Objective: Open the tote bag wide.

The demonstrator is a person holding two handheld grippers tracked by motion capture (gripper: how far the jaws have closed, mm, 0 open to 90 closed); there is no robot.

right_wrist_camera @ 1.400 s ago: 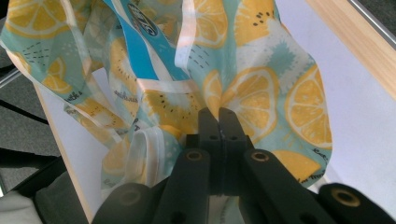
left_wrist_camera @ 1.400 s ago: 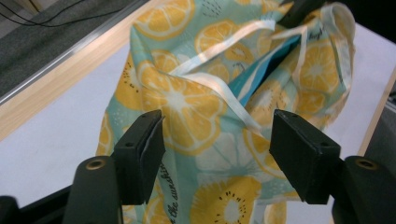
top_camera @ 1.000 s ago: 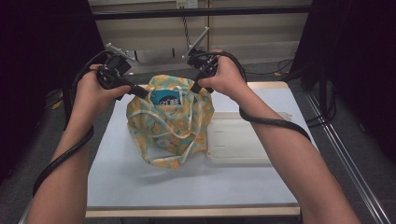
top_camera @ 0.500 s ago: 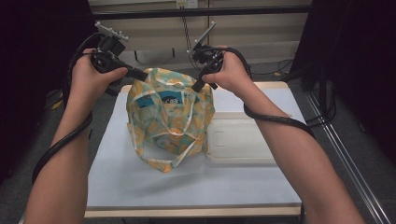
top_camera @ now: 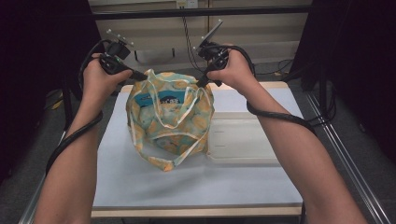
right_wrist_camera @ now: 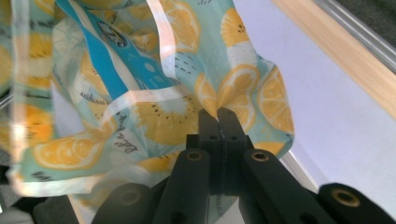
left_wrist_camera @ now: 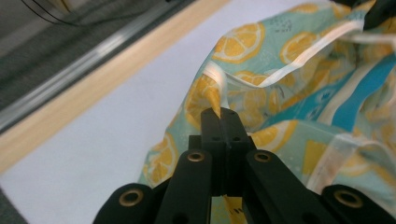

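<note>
Near the table's (top_camera: 140,186) far left corner, the left gripper (top_camera: 140,76) is held up in the person's left hand (top_camera: 100,79), its cable looping down along the forearm. Its jaws are clenched on the left rim of the bag (top_camera: 168,121); in the left gripper view the left gripper (left_wrist_camera: 218,114) pinches a fold of lemon-print cloth with white edging, and the bag (left_wrist_camera: 299,93) spreads away to the right over the white tabletop (left_wrist_camera: 93,140).

The bag stands near the middle of the table, towards the far edge, its mouth pulled open between the two grippers. A blue packet (top_camera: 161,99) shows inside the opening. White handles hang down the bag's front, and one loop lies on the table towards the near edge.

Just right of the bag, touching or nearly touching its side, a shallow white tray (top_camera: 243,140) lies flat on the table.

Above the far edge, the right gripper (top_camera: 202,84) in the right hand (top_camera: 233,70) is clamped on the bag's right rim. In the right gripper view the right gripper (right_wrist_camera: 218,114) bites a pleat of the cloth, with the table's wooden edge (right_wrist_camera: 345,51) at upper right.
</note>
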